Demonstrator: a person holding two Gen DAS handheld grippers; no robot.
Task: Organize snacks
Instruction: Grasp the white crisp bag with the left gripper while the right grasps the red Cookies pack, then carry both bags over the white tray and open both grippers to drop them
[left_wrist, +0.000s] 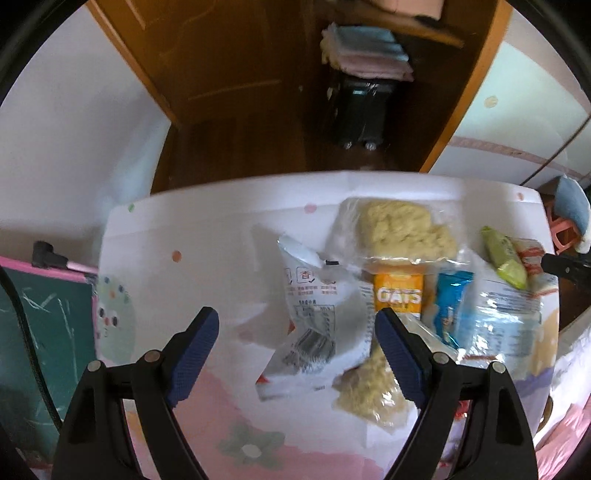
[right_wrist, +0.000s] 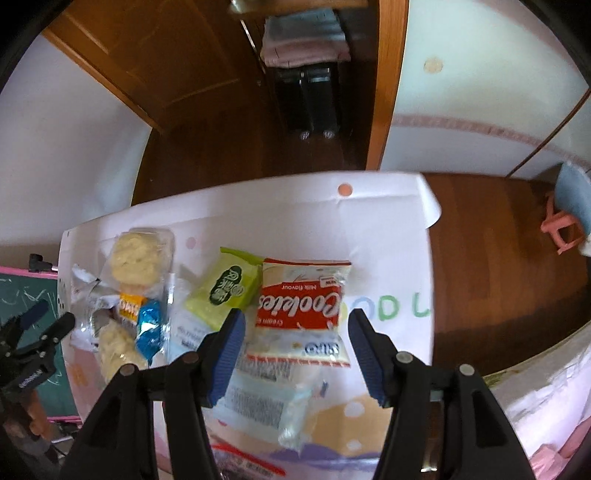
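Snack packs lie on a white patterned table (left_wrist: 207, 229). In the left wrist view my left gripper (left_wrist: 297, 328) is open above a white printed pouch (left_wrist: 317, 321). Beside it lie an orange oats pack (left_wrist: 398, 291), a blue packet (left_wrist: 448, 306), clear bags of yellow noodle cakes (left_wrist: 402, 229) and a green packet (left_wrist: 504, 256). In the right wrist view my right gripper (right_wrist: 297, 332) is open over a red and white Cookies pack (right_wrist: 303, 314), with the green packet (right_wrist: 225, 291) to its left. The left gripper (right_wrist: 48, 321) shows at the far left.
A chalkboard with pink frame (left_wrist: 48, 325) stands left of the table. Wooden floor (right_wrist: 498, 258), an open wooden door (left_wrist: 177, 66), a black bin under folded towels (left_wrist: 364, 110) and a pink stool (right_wrist: 561, 229) lie beyond the table edge (right_wrist: 430, 280).
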